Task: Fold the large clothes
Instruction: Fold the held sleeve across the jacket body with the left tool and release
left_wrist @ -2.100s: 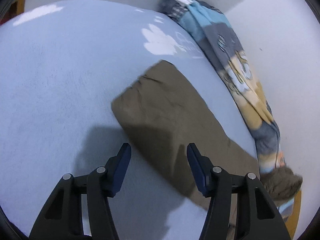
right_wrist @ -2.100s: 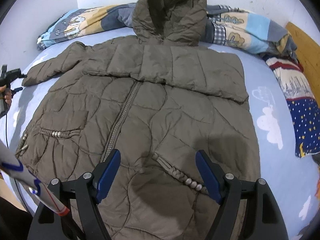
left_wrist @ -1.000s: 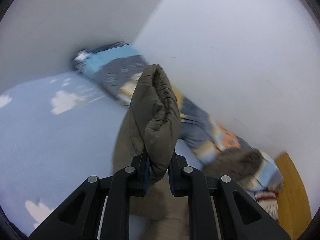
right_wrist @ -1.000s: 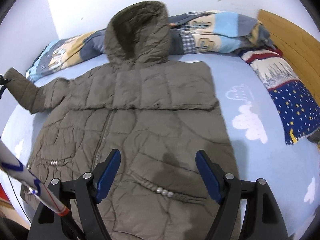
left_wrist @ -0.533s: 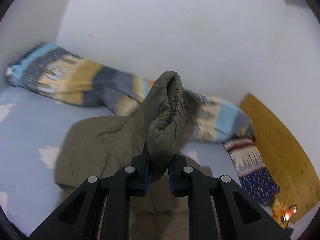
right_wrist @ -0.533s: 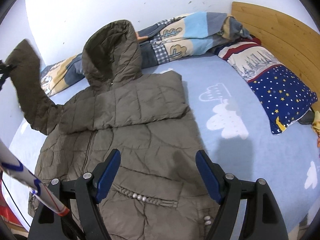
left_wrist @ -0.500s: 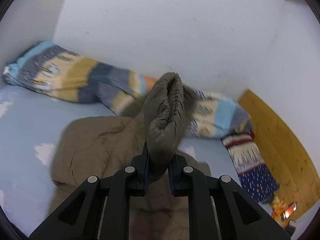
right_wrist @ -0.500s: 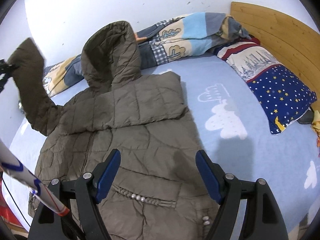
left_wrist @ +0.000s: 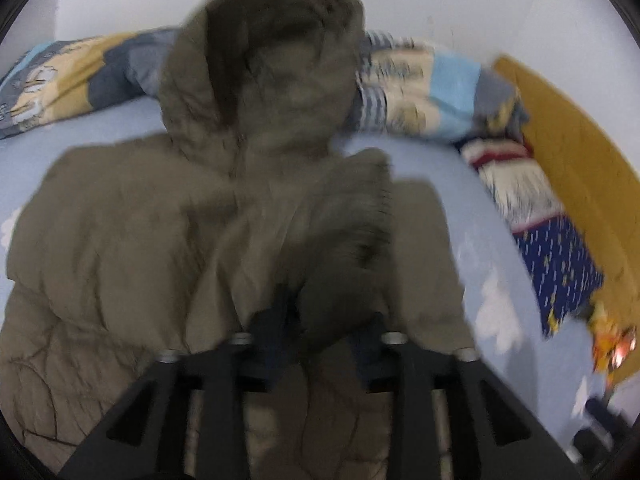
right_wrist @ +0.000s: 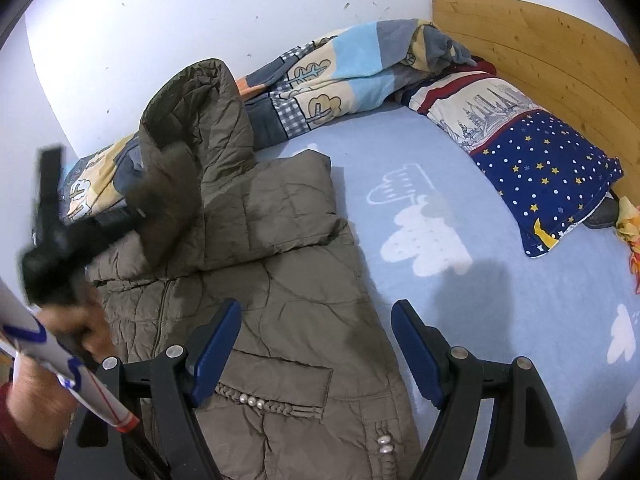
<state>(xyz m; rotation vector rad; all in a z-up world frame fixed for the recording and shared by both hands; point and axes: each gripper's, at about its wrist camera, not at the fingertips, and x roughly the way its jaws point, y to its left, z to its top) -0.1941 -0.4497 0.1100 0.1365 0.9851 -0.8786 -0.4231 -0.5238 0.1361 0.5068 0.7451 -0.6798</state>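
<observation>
While the left tongs (left_wrist: 320,332) are carrying the coat's left sleeve (left_wrist: 344,248) across its chest, their jaws have just been opening, and the cuff is sitting between them; the blur is hiding whether the pads are still pressing on it. If the cuff is slipping free now, the puffy sleeve is likely springing back or landing crooked over the zip, spoiling a square fold. Bunched padding underneath could also be leaving the fold lumpy. The right tongs (right_wrist: 316,344) are hovering spread and empty above the coat's hem side, near the beaded pocket (right_wrist: 276,400).

Counting what is showing: one olive hooded coat (right_wrist: 280,240) is lying front-up on the blue cloud-print bed (right_wrist: 460,280), its hood (right_wrist: 200,96) leaning on one rolled patterned blanket (right_wrist: 340,68); one starry pillow (right_wrist: 540,160) is resting by one wooden headboard (right_wrist: 540,36). Two tongs are working.
</observation>
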